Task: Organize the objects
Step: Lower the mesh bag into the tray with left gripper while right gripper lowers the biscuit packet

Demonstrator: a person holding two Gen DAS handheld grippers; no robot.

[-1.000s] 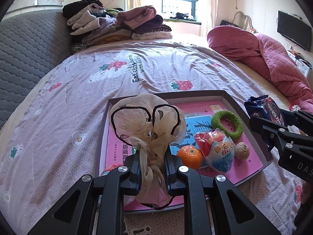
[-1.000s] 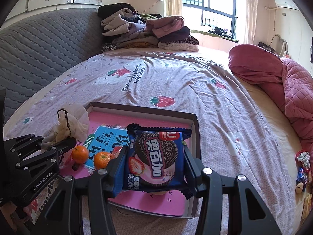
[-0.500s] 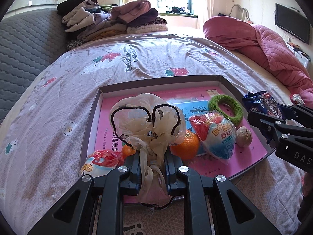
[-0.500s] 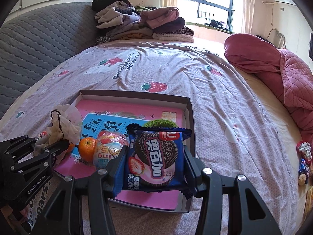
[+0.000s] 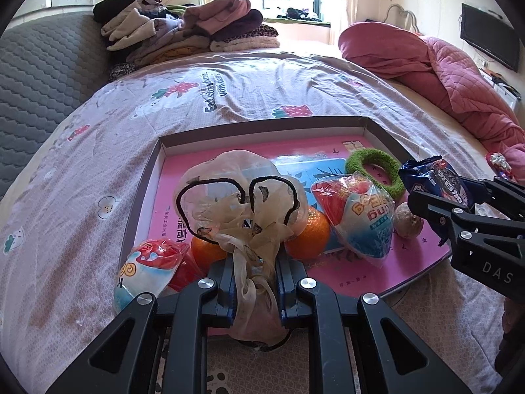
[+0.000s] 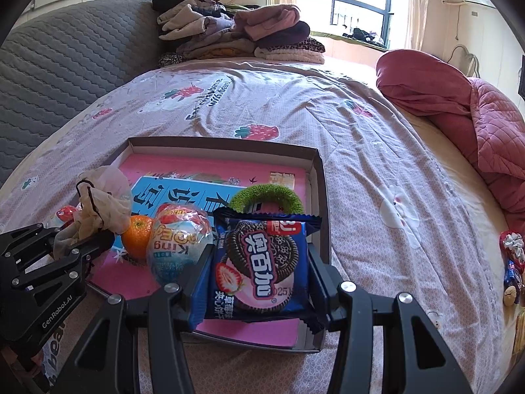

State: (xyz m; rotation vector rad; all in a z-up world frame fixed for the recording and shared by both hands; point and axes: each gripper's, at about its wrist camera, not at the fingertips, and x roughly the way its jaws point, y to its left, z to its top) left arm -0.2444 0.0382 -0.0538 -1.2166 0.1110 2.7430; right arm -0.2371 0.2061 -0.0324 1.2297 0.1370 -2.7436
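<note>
A shallow box (image 5: 262, 126) (image 6: 323, 193) with a pink printed floor lies on the bed. My left gripper (image 5: 254, 274) is shut on a beige sheer fabric piece with black-edged loops (image 5: 242, 197), held over the box's near left part. My right gripper (image 6: 259, 262) is shut on a blue cookie packet (image 6: 261, 262) (image 5: 436, 180) over the box's near right corner. Inside the box lie two oranges (image 5: 308, 236), two egg-shaped toy packs (image 5: 361, 216) (image 5: 151, 269), a green ring (image 5: 374, 170) (image 6: 265, 198) and a small round nut (image 5: 407, 221).
Folded clothes (image 5: 187, 32) are piled at the bed's far end. A pink quilt (image 5: 443, 72) lies along the right. A grey quilted headboard (image 5: 39, 75) bounds the left. Small wrapped sweets (image 6: 513, 256) sit on the bed at the far right.
Both grippers have come lower toward the box with their loads still held; more of the box's contents show, among them a second toy pack at the near left.
</note>
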